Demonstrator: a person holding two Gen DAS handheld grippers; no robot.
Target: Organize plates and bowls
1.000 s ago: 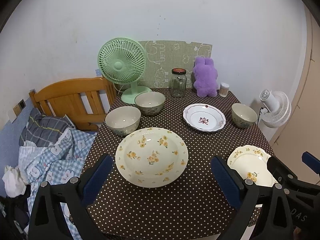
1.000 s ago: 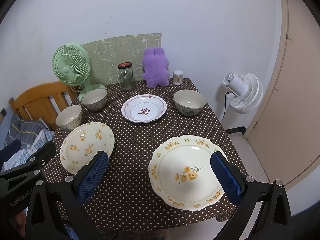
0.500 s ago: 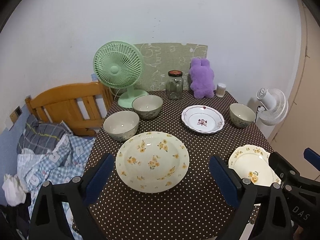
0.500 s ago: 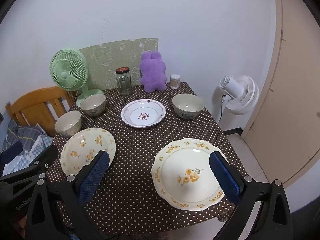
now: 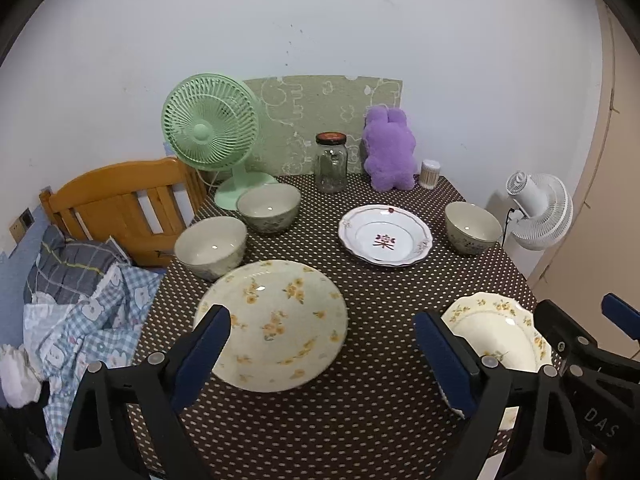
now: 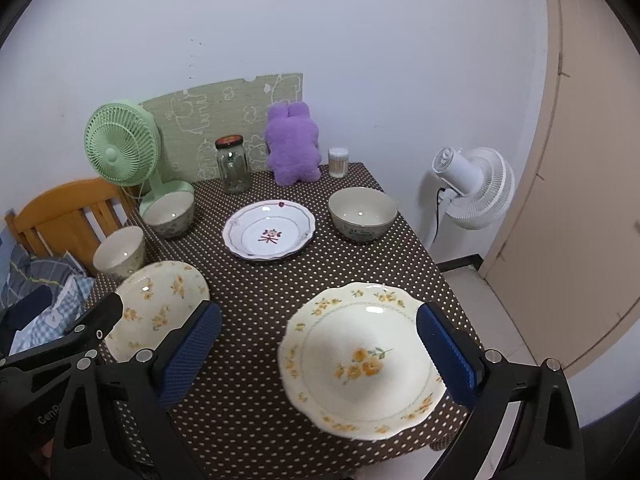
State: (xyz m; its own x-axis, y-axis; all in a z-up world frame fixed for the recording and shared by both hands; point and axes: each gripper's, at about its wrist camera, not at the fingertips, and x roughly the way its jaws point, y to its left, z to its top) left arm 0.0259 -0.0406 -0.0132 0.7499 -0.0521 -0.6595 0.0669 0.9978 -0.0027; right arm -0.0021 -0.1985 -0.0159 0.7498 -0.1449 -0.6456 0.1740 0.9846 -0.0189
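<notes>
Left wrist view: the brown polka-dot tablecloth (image 5: 360, 420) fills the lower frame. The round cream plate with yellow flowers (image 5: 276, 320) lies at centre, between the closing, still-wide fingers of the left gripper (image 5: 324, 360), untouched. Right wrist view: the scalloped cream plate with yellow flowers (image 6: 360, 360) sits at lower centre, between the closing, still-wide blue pads of the right gripper (image 6: 316, 352), untouched. Three beige ceramic bowls (image 5: 210, 246) and a white red-patterned plate (image 5: 386, 236) lie above.

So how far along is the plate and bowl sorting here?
Nothing looks done: three bowls and three plates sit apart on the dotted table, none stacked. In hand: nothing; the left gripper and right gripper hover over the yellow-flowered plates, jaws closing, no pad touching. All grouping remains.
</notes>
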